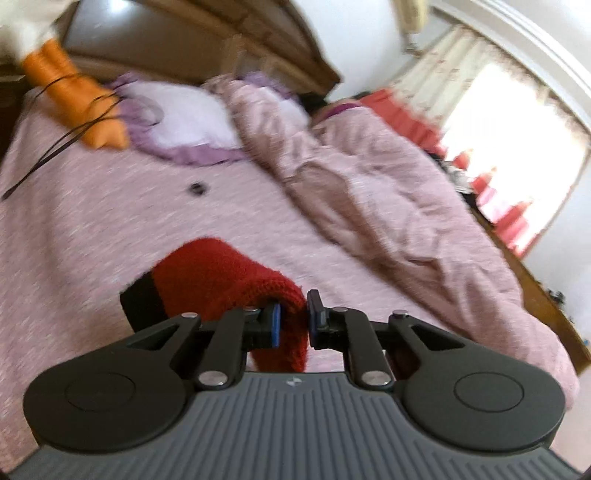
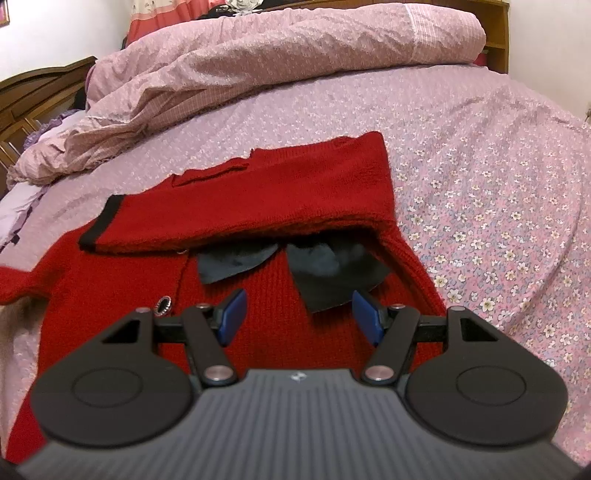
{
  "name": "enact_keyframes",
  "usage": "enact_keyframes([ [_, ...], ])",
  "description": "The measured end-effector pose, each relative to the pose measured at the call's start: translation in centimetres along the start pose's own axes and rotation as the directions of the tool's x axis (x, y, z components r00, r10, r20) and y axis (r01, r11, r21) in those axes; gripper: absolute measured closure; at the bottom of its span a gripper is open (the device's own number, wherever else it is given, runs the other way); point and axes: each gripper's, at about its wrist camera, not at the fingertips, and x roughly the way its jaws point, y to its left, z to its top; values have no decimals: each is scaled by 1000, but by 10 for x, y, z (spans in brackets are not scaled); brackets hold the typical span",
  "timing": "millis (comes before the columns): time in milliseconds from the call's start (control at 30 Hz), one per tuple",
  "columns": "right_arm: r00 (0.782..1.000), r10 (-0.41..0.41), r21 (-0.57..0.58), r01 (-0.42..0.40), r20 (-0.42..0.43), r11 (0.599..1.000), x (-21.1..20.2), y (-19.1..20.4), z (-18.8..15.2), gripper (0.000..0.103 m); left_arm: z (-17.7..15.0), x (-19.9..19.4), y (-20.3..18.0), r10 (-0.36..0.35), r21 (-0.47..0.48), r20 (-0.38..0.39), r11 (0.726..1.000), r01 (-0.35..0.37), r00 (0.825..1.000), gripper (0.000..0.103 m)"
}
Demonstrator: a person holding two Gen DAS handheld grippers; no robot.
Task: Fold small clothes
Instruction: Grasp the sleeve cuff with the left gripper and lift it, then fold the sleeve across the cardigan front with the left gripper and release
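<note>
left view blurred | bow [image 2: 295,269] partly under folded sleeve [image 2: 240,206], seemingly

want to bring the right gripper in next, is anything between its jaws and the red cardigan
Nothing visible blocks it. The right gripper hangs open directly over the red cardigan, with only the garment's own dark bow lying on the knit just ahead of the jaws. The folded-over sleeve lies further ahead.

Pink floral bedsheet [image 2: 480,155], rumpled pink duvet [image 2: 258,55], lilac-frilled pillow [image 1: 184,118], wooden headboard [image 1: 229,33], bright curtained window [image 1: 517,122]
</note>
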Motion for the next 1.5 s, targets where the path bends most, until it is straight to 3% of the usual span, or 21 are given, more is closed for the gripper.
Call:
enact_keyframes([
  [267,1000,4,9,-4,13,1000,-4,-4,0,38,-1,2,-82,-172,89,-20,981,173,985,88],
  [567,1000,-4,32,3,27,999,-8,-13,-1,38,-40,2,-158,-323,124,-129,933,339,938,88],
  [700,1000,-1,37,0,26,999,-8,-15,-2,38,-71,7,-180,-347,147,-205,914,379,915,88],
  [833,1000,-3,43,2,24,999,-8,-18,-4,38,-108,14,-198,-336,192,-276,899,395,900,88],
  [1100,1000,-6,56,4,20,998,-9,-23,-6,38,-180,44,-214,-280,251,-446,873,419,850,88],
  [1367,1000,-16,80,16,3,997,-6,-31,-10,38,-221,53,-221,-191,350,-523,840,414,830,86],
  [1500,1000,-2,82,2,-1,997,-5,-30,-11,38,-230,58,-219,-146,369,-593,825,428,792,85],
])
